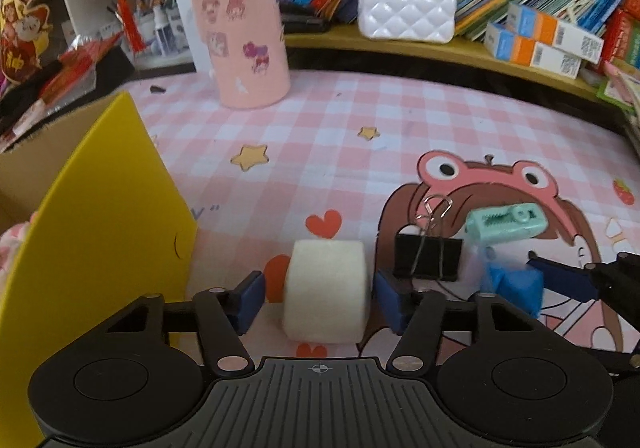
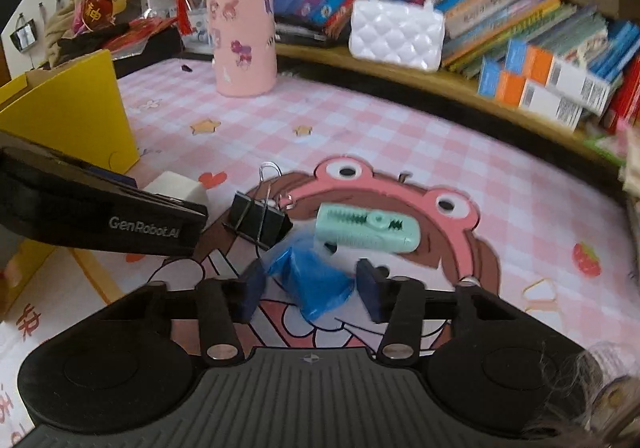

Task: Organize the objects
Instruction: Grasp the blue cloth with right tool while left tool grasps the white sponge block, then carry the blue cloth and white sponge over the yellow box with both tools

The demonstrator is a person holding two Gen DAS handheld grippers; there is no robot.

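Observation:
A white foam-like block (image 1: 326,288) stands on the pink checked mat (image 1: 320,120) between the fingers of my left gripper (image 1: 320,296). The jaws are open, with a gap on each side of the block. To its right lie a black binder clip (image 1: 426,258) and a mint-green toothed clip (image 1: 506,226). In the right wrist view, a crumpled blue plastic piece (image 2: 312,280) sits between the fingers of my right gripper (image 2: 310,288). Those pads flank it closely without clearly pressing it. Just beyond are the binder clip (image 2: 258,222) and the mint clip (image 2: 366,232).
A yellow cardboard box (image 1: 100,208) with a raised flap stands at the left, close to the left gripper. A pink sticker-covered cylinder (image 1: 244,36) stands at the back. A white quilted toy purse (image 1: 406,12) and small cartons (image 1: 544,40) sit on the wooden shelf before rows of books.

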